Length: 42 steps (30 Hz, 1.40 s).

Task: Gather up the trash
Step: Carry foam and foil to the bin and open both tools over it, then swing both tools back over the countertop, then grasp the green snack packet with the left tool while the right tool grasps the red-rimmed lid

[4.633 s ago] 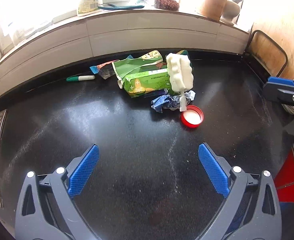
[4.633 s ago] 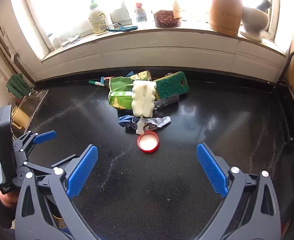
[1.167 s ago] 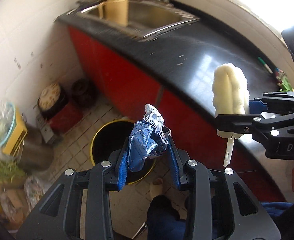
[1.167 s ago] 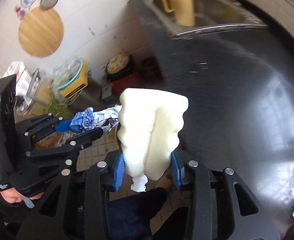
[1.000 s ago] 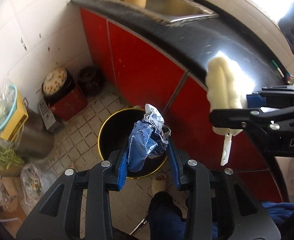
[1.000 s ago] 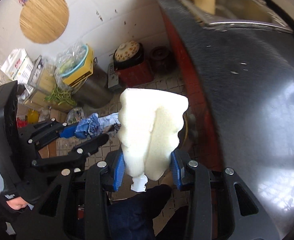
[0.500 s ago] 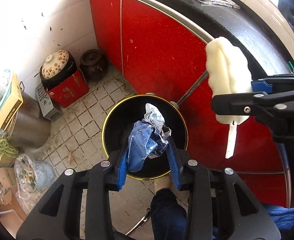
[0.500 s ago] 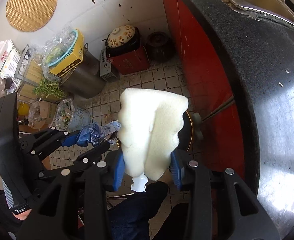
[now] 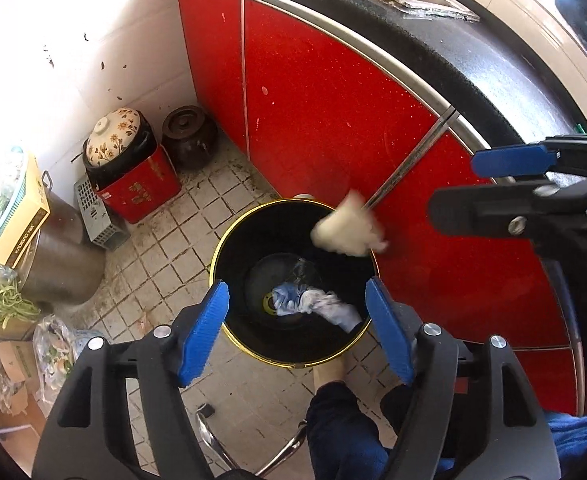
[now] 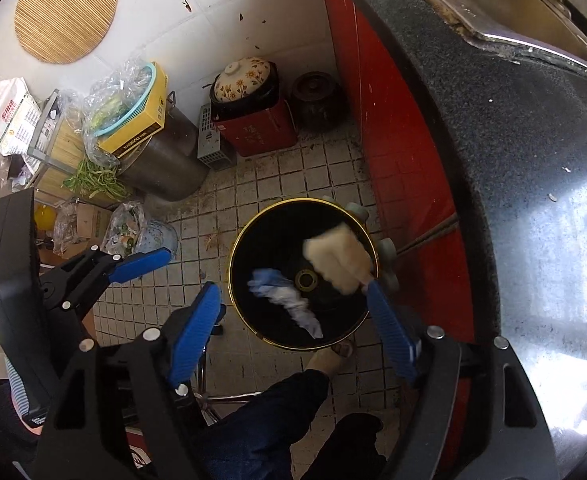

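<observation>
A black trash bin with a yellow rim (image 9: pixel 229 240) (image 10: pixel 253 224) stands on the tiled floor below both grippers. My left gripper (image 9: pixel 295 328) is open and empty above it. My right gripper (image 10: pixel 293 328) is open and empty too. The crumpled blue and silver wrapper (image 9: pixel 313 304) (image 10: pixel 285 298) is inside the bin, blurred in the right wrist view. The cream sponge (image 9: pixel 347 228) (image 10: pixel 335 258) is falling, blurred, at the bin's rim near the cabinet side.
Red cabinet doors (image 9: pixel 333 92) and the black counter edge (image 10: pixel 493 160) rise to the right of the bin. A flowered pot on a red box (image 9: pixel 121 160), a dark jar (image 9: pixel 189 136) and a steel pot (image 10: pixel 165 160) stand on the floor. The person's legs (image 9: pixel 341 428) are below.
Both grippers swung from the counter to above the bin, then opened. The wrapper dropped into the bin and the sponge left the right gripper and is falling.
</observation>
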Each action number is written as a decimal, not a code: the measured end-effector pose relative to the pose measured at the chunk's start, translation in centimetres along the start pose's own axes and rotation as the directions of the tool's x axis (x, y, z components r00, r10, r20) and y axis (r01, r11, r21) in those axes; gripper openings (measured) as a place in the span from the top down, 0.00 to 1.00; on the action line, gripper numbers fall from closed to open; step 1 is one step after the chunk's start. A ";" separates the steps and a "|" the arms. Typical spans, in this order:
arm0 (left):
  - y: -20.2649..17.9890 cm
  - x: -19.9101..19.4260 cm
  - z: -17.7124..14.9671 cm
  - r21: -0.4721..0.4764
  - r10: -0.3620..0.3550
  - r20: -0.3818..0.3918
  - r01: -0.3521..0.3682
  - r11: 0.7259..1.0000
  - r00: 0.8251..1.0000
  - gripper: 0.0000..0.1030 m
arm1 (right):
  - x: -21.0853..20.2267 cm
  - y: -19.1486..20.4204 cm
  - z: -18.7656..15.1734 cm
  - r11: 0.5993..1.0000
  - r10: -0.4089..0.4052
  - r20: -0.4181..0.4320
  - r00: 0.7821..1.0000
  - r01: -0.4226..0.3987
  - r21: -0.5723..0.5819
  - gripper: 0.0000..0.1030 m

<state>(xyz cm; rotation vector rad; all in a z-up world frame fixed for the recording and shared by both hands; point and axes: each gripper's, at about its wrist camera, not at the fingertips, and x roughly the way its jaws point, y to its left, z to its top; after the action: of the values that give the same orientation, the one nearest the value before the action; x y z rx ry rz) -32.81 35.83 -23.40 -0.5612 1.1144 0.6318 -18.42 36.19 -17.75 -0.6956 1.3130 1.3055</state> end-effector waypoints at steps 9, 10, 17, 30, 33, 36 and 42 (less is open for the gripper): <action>-5.0 -5.4 0.6 0.073 0.061 0.074 -0.067 0.995 0.995 0.09 | -9.8 -3.5 -4.7 0.998 -0.032 0.167 0.985 0.021 0.063 0.15; -6.0 -5.9 0.7 0.083 0.053 0.083 -0.060 0.995 0.995 0.09 | -11.6 -4.5 -5.8 0.995 -0.057 0.197 0.979 0.041 0.086 0.14; -19.3 -9.1 2.6 0.251 -0.105 0.120 0.072 0.965 0.987 0.07 | -22.9 -13.8 -16.5 0.915 -0.304 0.319 0.898 0.181 0.361 0.09; -47.3 -11.6 1.7 0.677 -0.355 -0.006 0.265 0.686 0.935 0.07 | -35.2 -25.5 -41.9 0.489 -0.663 0.181 0.726 0.238 0.839 0.08; -50.0 -11.6 0.9 0.699 -0.354 -0.031 0.274 0.661 0.935 0.07 | -35.7 -25.8 -46.0 0.427 -0.682 0.157 0.714 0.215 0.878 0.08; -51.6 -11.3 0.5 0.702 -0.346 -0.054 0.282 0.654 0.937 0.07 | -35.4 -25.7 -47.8 0.399 -0.686 0.137 0.715 0.211 0.892 0.08; -54.2 -10.2 0.2 0.712 -0.310 -0.064 0.261 0.652 0.949 0.07 | -34.4 -26.1 -48.6 0.419 -0.670 0.135 0.730 0.222 0.880 0.08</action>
<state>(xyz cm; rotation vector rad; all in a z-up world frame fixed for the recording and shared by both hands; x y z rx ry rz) 2.69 -3.66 -8.53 -0.0212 1.0789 -0.0975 -0.26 -24.63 -3.50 -0.0058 1.0222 0.2252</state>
